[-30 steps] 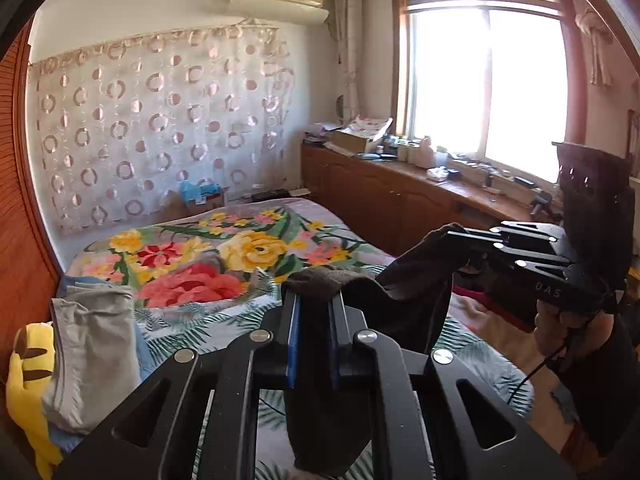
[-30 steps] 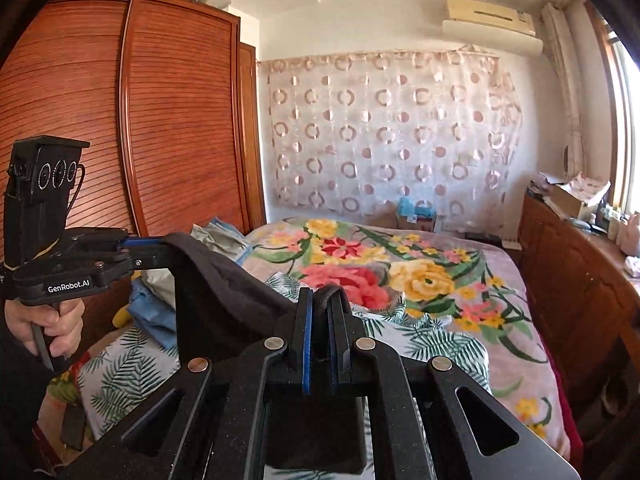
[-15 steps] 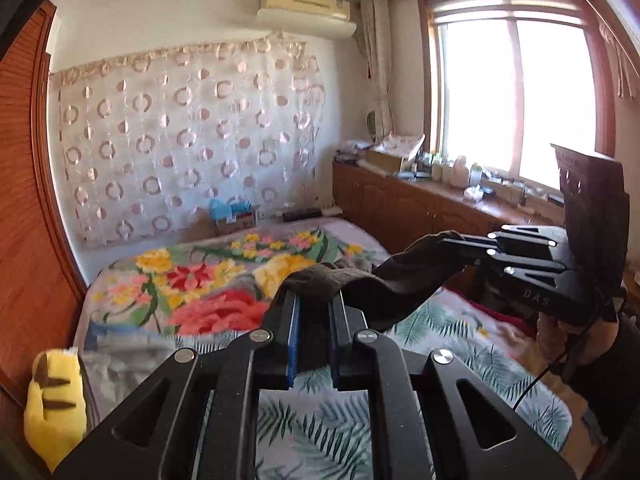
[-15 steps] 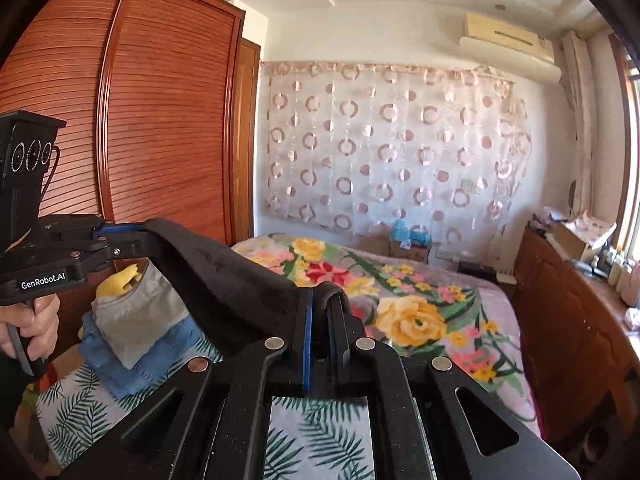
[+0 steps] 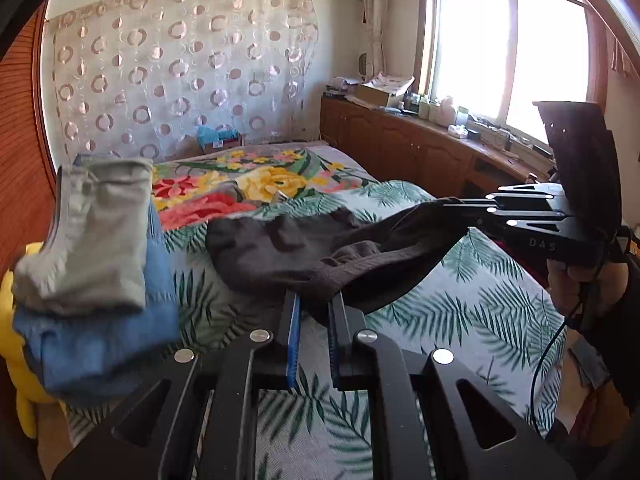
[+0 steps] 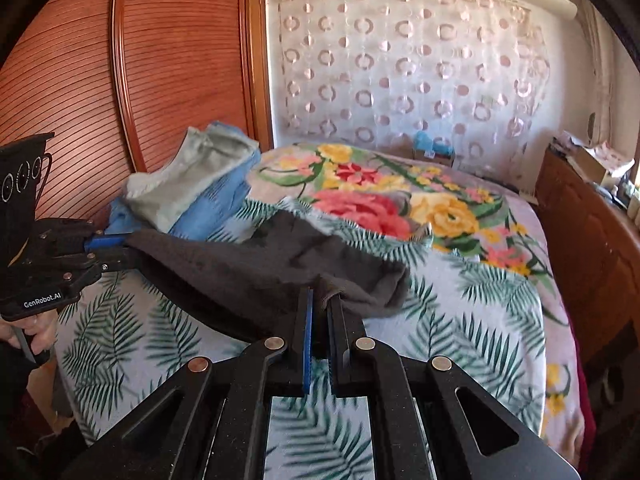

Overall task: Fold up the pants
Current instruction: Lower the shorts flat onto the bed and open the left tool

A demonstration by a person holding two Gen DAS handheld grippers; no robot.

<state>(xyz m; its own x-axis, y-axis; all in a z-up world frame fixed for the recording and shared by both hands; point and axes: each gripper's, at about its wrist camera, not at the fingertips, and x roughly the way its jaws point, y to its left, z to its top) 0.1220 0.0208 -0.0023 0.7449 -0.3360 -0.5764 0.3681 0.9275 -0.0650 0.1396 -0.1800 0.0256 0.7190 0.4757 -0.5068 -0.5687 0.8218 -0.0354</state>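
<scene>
Dark pants [image 5: 320, 248] stretch across the middle of both views, over the bed [image 5: 492, 308] – their far part lies on the leaf-print cover. The left gripper [image 5: 314, 300] is clamped on one edge at lower centre; the right gripper [image 6: 320, 300] pinches the other. Grey pants [image 5: 92, 232] sit on blue pants [image 5: 100, 344] at the left – blurred

Left hand-held gripper [image 5: 314, 300] and right hand-held gripper [image 6: 322, 300], both clamped, angled downward.
</scene>
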